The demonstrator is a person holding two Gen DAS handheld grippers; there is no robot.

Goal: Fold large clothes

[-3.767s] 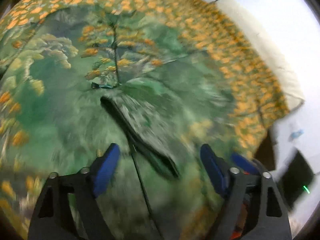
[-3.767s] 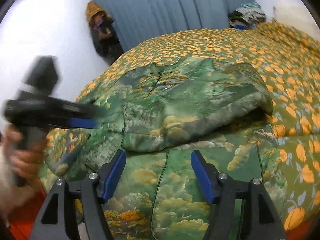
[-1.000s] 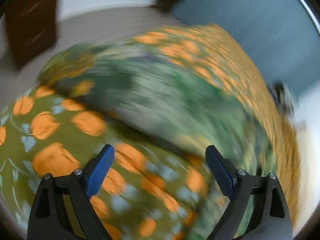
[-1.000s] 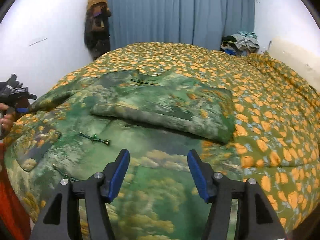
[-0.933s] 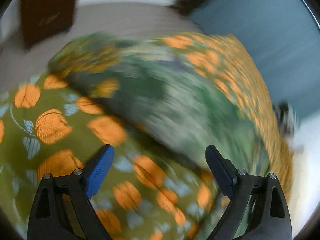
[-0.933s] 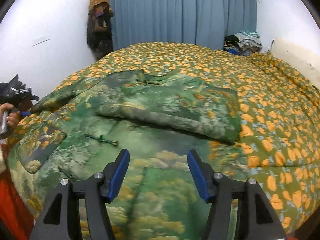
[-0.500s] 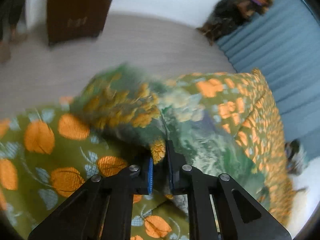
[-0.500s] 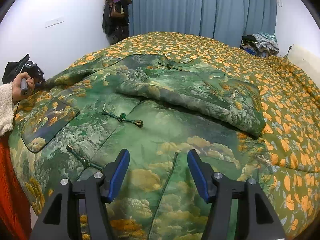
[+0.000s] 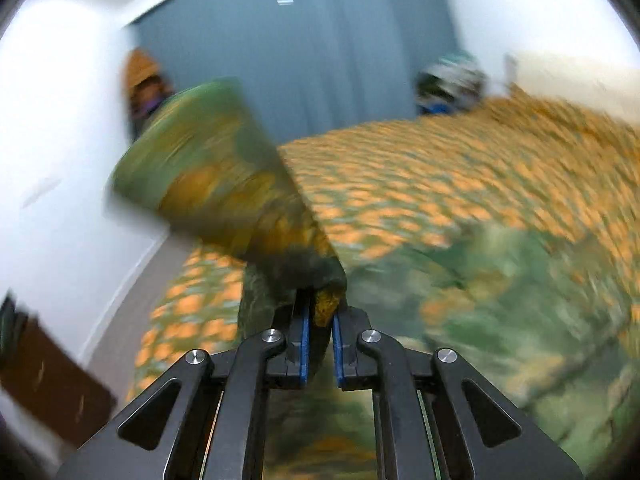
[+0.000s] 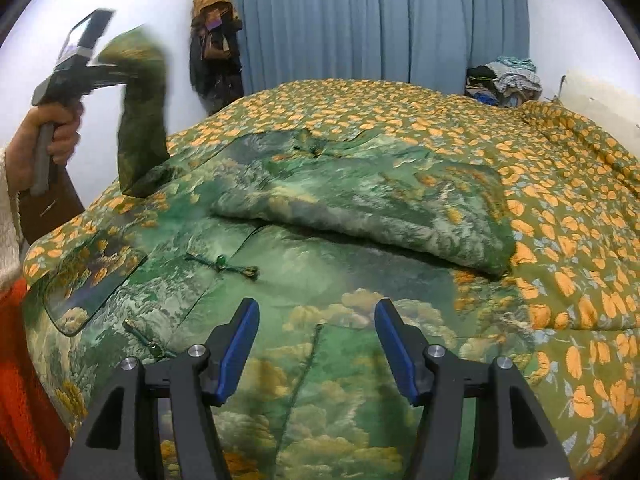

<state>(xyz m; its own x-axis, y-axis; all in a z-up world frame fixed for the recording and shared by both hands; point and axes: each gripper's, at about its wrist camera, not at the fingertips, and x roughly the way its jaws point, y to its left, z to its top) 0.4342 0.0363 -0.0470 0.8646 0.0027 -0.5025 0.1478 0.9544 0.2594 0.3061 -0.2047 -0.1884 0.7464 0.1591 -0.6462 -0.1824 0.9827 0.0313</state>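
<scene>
— So where is the big green coat (image 10: 320, 280)?

— It lies spread flat on the bed (image 10: 560, 184), on top of the orange flower blanket. One sleeve is already folded across the middle of the coat (image 10: 360, 200).

— And the other sleeve (image 10: 142, 120)?

— That one is up in the air at about 10 o'clock in the right wrist view. The left hand-held gripper (image 9: 320, 320) has its blue pads (image 9: 305, 340) squeezed tight on the sleeve's end. In its own view the sleeve (image 9: 224, 184) sticks up toward 11 o'clock, all blurry.

— Who holds that gripper?

— A hand (image 10: 52, 136) in a fluffy white cuff grips its handle, at 9 o'clock.

— What about the right hand-held gripper (image 10: 316, 344)?

— Its fingers are wide apart and nothing is between them. It hangs over the bottom part of the coat, at 6 o'clock.

— What is behind the bed?

— A blue curtain (image 10: 360, 20), a hanging jacket (image 10: 216, 32) at 11 o'clock, and a pile of clothes (image 10: 504, 76) at 1 o'clock.
</scene>
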